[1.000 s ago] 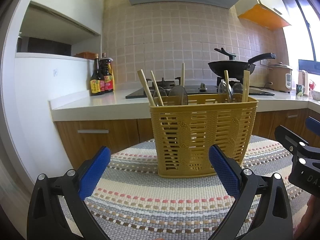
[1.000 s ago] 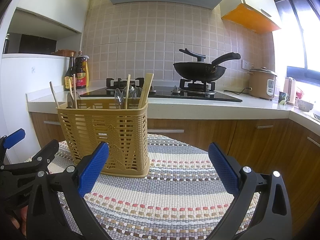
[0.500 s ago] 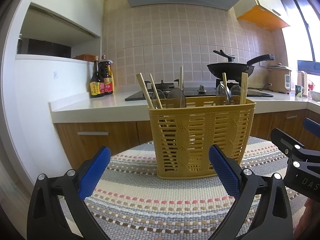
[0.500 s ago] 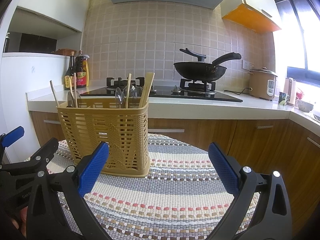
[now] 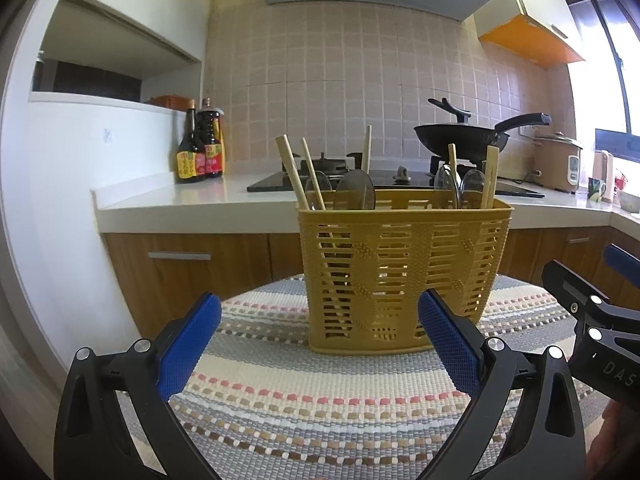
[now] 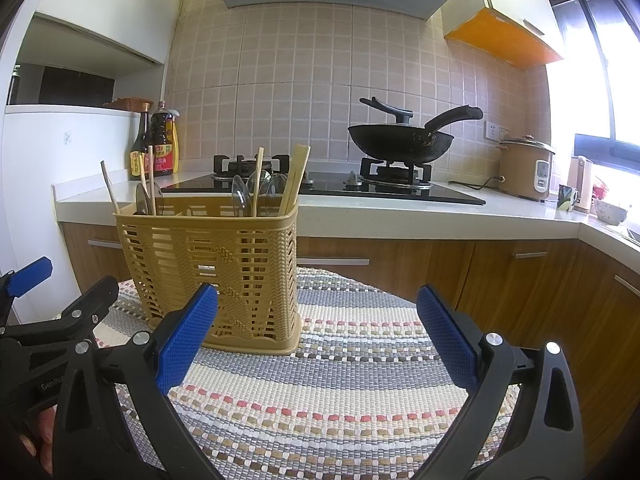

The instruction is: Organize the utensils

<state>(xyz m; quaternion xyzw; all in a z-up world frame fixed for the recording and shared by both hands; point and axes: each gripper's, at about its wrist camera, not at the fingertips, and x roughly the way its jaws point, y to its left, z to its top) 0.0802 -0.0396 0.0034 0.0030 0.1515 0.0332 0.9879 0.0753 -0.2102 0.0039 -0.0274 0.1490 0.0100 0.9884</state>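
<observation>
A yellow slotted plastic utensil basket (image 5: 404,272) stands upright on a round striped woven mat (image 5: 320,392); it also shows in the right wrist view (image 6: 216,264). Wooden chopsticks (image 5: 292,172) and dark spoons (image 5: 356,192) stand in it. My left gripper (image 5: 318,340) is open and empty, in front of the basket and a little short of it. My right gripper (image 6: 316,336) is open and empty, to the right of the basket. Each gripper shows at the edge of the other's view.
Behind the mat runs a white counter (image 5: 180,200) over wooden cabinets, with a gas hob (image 6: 320,188), a black wok (image 6: 400,140), two sauce bottles (image 5: 200,148) and a rice cooker (image 6: 526,168). A tiled wall stands behind.
Both views have drifted slightly: the basket sits a little lower and smaller in the left wrist view. Both grippers stay open and empty.
</observation>
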